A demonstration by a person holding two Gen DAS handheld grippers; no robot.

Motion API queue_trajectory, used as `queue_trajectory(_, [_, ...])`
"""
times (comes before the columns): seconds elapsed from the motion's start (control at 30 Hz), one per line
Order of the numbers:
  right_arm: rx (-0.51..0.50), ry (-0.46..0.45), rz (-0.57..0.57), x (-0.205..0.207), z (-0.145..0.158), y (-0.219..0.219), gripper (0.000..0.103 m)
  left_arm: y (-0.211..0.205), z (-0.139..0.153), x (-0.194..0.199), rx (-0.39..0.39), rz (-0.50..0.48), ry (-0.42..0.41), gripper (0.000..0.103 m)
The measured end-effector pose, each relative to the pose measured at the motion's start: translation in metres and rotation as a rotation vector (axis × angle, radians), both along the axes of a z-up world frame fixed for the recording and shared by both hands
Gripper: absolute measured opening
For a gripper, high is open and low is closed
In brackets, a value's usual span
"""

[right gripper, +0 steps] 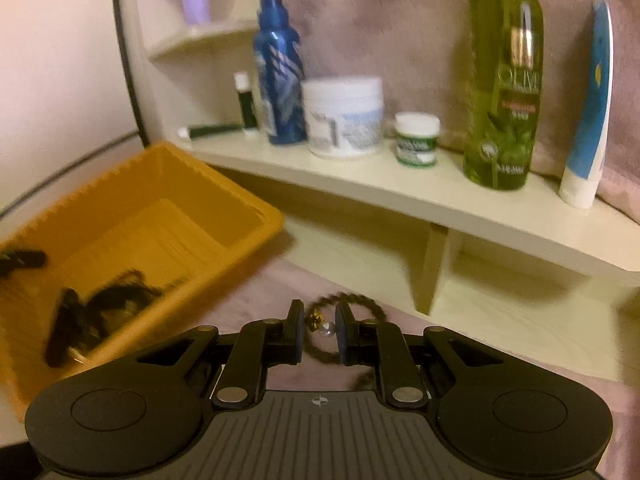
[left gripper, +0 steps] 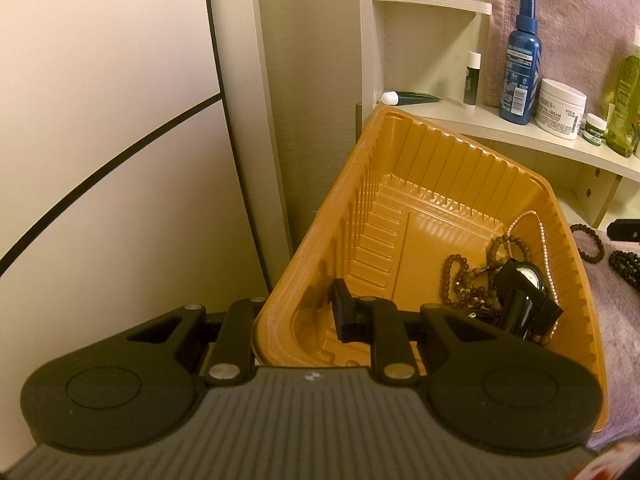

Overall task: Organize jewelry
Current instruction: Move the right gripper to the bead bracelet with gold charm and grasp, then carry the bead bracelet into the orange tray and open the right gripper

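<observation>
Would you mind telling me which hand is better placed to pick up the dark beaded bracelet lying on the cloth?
The right. Its tongs are open and straddle the bracelet on the cloth. The left tongs straddle the orange tray's near wall, away from the bracelet.

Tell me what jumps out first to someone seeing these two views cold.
The orange plastic tray dominates, with its near rim gripped by the left hand-held gripper and bead bracelets piled in one corner. In the right view, the right hand-held gripper straddles a dark beaded bracelet on the pink cloth, below a shelf holding a tall green bottle.
</observation>
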State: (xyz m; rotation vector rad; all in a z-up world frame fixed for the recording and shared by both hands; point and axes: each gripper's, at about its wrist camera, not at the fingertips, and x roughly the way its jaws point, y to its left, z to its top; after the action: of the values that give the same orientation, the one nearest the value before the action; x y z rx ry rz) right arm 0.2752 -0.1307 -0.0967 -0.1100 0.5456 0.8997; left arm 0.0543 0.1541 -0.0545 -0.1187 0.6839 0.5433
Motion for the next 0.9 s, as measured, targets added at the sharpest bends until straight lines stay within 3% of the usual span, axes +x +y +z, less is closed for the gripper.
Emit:
queue_trajectory(0.5, [0.152,0.072,0.264,-0.090,0.027,0.052,0.016,0.002,0.000,-0.001,-0.006,-0.004,-0.009,0.019])
queue_trajectory(0.9, [0.098,0.087,0.364,-0.107,0.020,0.121,0.016,0.002,0.000,-0.002,-0.011,-0.006,-0.014,0.019])
